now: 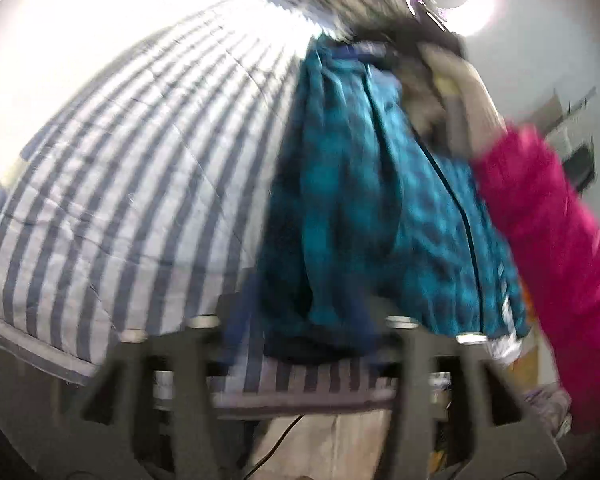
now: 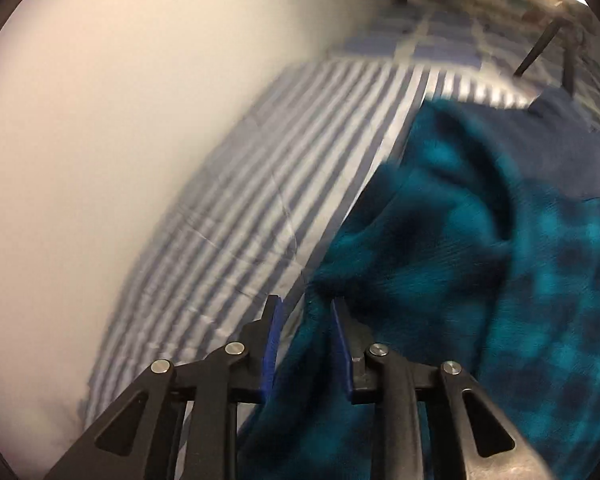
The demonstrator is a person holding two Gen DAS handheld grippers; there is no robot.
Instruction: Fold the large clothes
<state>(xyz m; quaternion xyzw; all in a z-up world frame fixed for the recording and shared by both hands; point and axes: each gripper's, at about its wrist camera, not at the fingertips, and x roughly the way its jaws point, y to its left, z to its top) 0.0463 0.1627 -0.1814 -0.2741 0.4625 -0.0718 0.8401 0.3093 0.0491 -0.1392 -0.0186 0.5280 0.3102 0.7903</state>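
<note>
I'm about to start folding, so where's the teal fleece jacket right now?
The teal fleece jacket lies on the striped bedspread, filling the right wrist view's right side with a fold between the right gripper fingers; the left gripper grips it too.

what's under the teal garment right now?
A blue-and-white striped quilt shows beside and below the teal garment; the part beneath it is covered. The right claw has fabric between its fingers; the left claw is too blurred to judge.
</note>
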